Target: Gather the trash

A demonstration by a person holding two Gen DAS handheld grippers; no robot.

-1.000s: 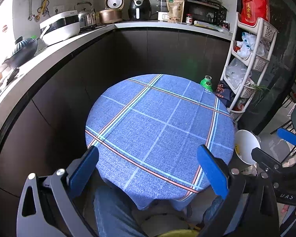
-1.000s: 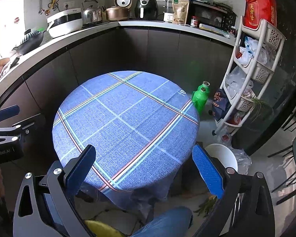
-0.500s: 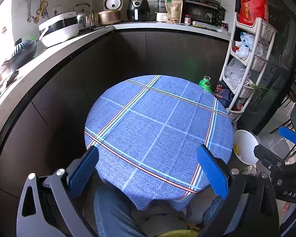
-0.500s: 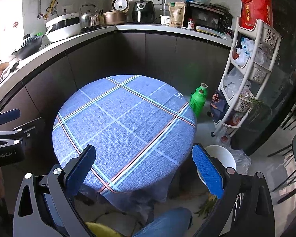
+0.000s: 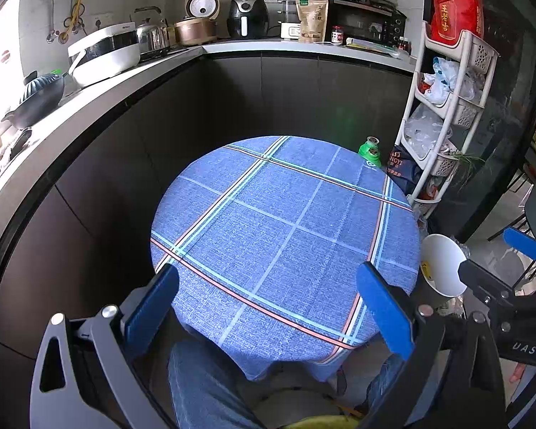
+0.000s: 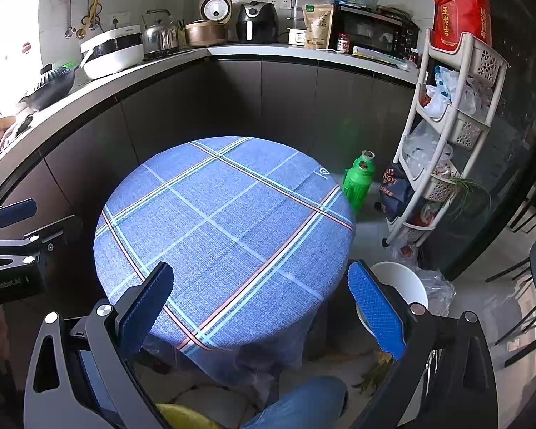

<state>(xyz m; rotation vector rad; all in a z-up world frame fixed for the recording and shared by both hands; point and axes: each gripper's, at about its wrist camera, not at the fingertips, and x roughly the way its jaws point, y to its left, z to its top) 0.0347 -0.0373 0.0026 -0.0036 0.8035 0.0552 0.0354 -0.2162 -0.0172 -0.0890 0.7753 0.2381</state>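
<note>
A round table with a blue plaid cloth [image 5: 286, 228] stands before me; it also shows in the right wrist view [image 6: 225, 236]. No trash lies on it. A white bin [image 5: 443, 268] stands on the floor at the table's right, also in the right wrist view [image 6: 400, 286]. Some greenish scraps [image 6: 375, 371] lie on the floor by the bin. My left gripper [image 5: 268, 311] is open and empty over the table's near edge. My right gripper [image 6: 259, 307] is open and empty over the near right edge.
A green bottle [image 6: 357, 182] and a dark bag [image 6: 393, 193] stand on the floor beyond the table. A white shelf rack [image 6: 446, 136] with plastic bags is at the right. A dark counter [image 5: 160, 68] with appliances curves behind. My legs [image 5: 203, 389] are under the table.
Both grippers have drawn back and up a little, so the table looks slightly lower and smaller. Both stay open and empty.
</note>
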